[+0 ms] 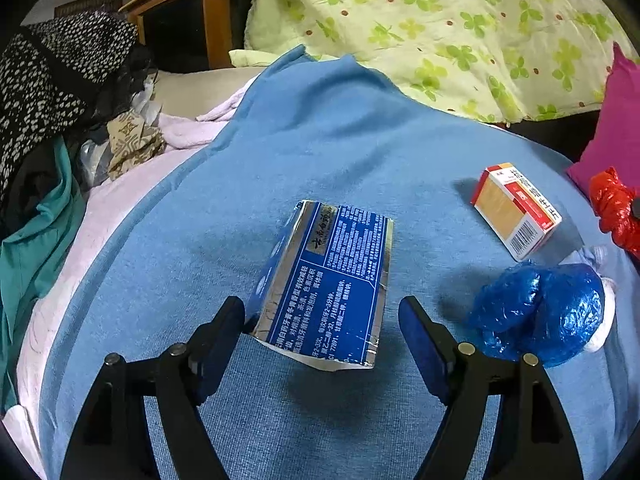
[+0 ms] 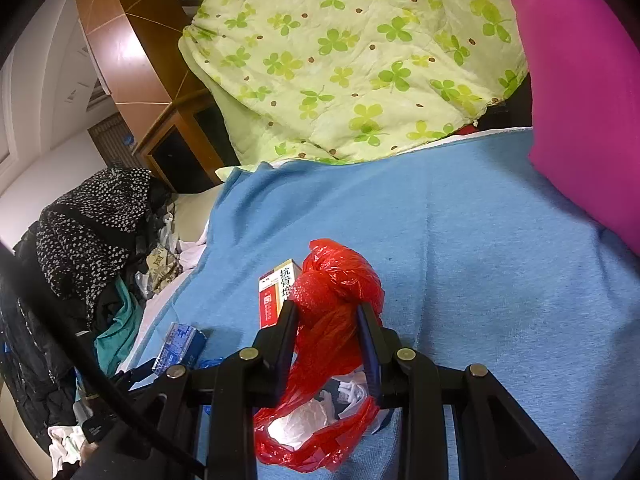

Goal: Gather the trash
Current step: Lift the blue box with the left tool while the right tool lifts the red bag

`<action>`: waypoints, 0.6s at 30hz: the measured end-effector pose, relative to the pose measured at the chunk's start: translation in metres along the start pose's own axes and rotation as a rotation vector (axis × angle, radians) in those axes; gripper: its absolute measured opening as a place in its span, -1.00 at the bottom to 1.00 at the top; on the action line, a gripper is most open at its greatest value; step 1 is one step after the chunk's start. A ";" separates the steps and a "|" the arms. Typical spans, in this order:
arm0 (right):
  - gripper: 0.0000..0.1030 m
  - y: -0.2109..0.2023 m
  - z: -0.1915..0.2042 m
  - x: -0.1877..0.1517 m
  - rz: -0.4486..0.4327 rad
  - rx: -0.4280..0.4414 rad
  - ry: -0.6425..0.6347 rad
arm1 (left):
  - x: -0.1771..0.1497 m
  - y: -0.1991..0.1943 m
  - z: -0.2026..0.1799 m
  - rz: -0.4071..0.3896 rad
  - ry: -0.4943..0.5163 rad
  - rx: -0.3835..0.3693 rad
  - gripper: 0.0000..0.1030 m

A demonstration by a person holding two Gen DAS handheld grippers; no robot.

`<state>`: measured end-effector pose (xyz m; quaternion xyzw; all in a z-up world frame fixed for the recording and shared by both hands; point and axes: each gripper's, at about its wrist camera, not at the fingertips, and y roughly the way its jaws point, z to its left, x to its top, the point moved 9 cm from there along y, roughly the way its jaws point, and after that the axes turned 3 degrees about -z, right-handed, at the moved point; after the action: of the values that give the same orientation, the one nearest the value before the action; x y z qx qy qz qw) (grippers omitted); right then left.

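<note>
Left tool [image 1: 322,312]: released, jaws spread either side of the near end of a blue toothpaste box [image 1: 328,276] lying on the blue bed cover [image 1: 320,152]. Nearby: medicine box [image 1: 516,210], crumpled blue plastic [image 1: 540,312]. Right tool [image 2: 328,312]: clenched on a red plastic bag [image 2: 332,320], white scraps inside.

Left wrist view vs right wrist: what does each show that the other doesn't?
Left wrist only: the open left gripper straddling the near end of the blue toothpaste box, and crumpled blue plastic in full.
Right wrist only: the right gripper shut on the red bag, its mouth open with white trash inside.
Both: the medicine box, blue blanket, clover quilt, the red bag, pink cushion.
</note>
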<state>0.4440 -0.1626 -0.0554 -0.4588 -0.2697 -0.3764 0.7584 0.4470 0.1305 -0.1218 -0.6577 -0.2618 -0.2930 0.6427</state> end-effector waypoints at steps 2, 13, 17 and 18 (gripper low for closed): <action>-0.38 0.001 -0.001 -0.001 0.003 -0.003 0.001 | -0.001 0.001 0.000 0.004 0.008 0.008 0.55; -0.38 -0.001 0.001 -0.001 -0.004 -0.003 -0.010 | -0.001 0.001 0.008 -0.016 -0.009 0.012 0.34; -0.38 -0.002 0.003 0.001 -0.009 -0.004 -0.018 | 0.001 -0.001 0.007 -0.032 0.004 0.016 0.26; -0.38 -0.002 0.003 0.001 -0.008 -0.004 -0.018 | 0.001 -0.002 0.007 -0.036 0.001 0.010 0.25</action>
<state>0.4431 -0.1608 -0.0523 -0.4626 -0.2774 -0.3762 0.7534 0.4470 0.1372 -0.1195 -0.6494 -0.2746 -0.3035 0.6409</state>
